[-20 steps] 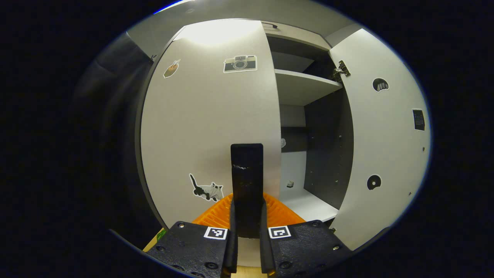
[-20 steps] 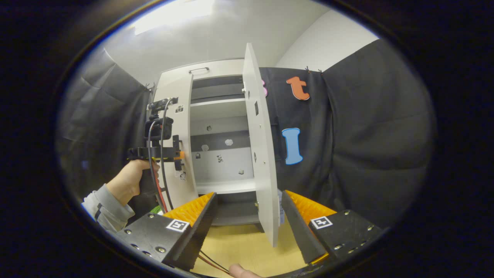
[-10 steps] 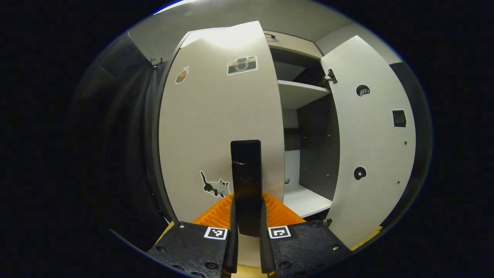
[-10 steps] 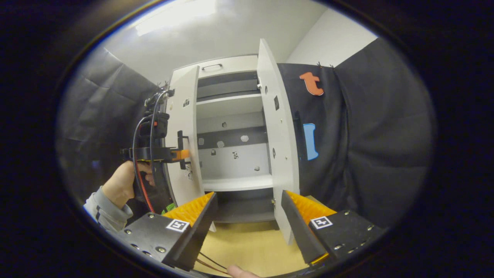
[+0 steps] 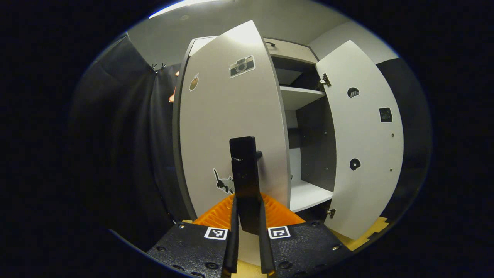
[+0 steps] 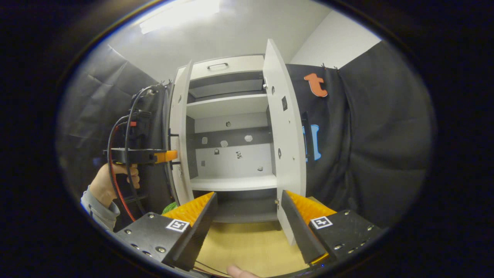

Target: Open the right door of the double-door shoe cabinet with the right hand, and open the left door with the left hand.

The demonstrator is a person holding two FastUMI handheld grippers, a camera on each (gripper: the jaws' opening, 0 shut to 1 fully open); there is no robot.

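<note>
Black cloth hangs on both sides of the booth, and between its folds stands the shoe cabinet (image 6: 227, 127), pale outside and dark within, on a yellowish floor (image 6: 247, 247).

Through the left gripper view, my left gripper (image 5: 247, 200) sits at the bottom centre of the frame. Its two fingers are drawn in tight on the black handle (image 5: 244, 173) of the left door (image 5: 231, 131), which stands upright between them. That door fills the middle of the frame, swung partly out, with a camera sticker (image 5: 242, 66) near its top and a cat sticker (image 5: 224, 182) low down beside the handle. To the right of it the cabinet's inside shows, with a white shelf (image 5: 299, 96) above. Farther right, the right door (image 5: 364, 139) stands wide, its inner face toward me, with a hinge (image 5: 323, 82) at its upper edge.

Through the right gripper view, my right gripper (image 6: 249, 216) is at the bottom of the frame with its fingers spread apart and nothing between them. The right door (image 6: 285, 143) rises just above the gap, standing open and edge-on. At centre left, a hand (image 6: 112, 181) with a grey sleeve (image 6: 96, 206) holds my left gripper (image 6: 170, 155) against the left door (image 6: 178, 131), which is angled outward.
</note>
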